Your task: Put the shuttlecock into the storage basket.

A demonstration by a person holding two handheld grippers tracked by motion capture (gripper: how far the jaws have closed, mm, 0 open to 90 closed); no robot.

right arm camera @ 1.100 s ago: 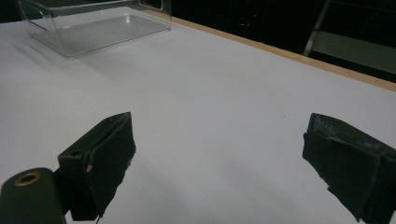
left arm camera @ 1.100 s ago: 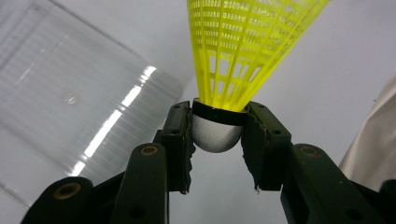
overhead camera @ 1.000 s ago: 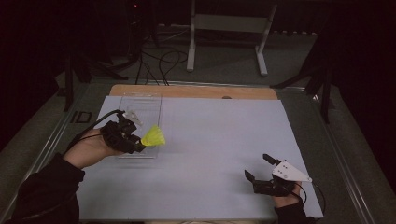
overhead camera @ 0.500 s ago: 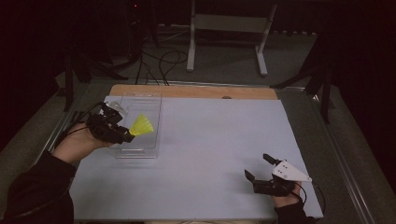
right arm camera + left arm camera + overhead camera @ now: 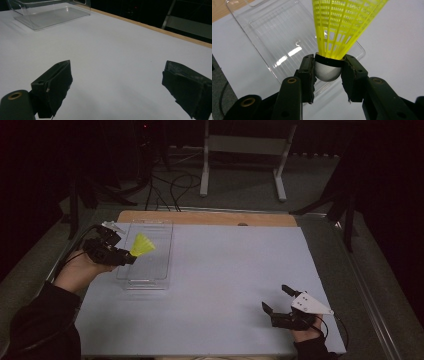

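High view, left gripper (image 5: 131,258) clamping shuttlecock (image 5: 142,244) over clear tray (image 5: 150,281).

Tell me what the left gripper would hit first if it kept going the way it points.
Probably the clear tray: the left gripper, shut on the yellow shuttlecock, points over it, so the feathered end would likely touch the tray's floor first.

The shuttlecock (image 5: 342,30) skirt's wide end runs past the top edge.
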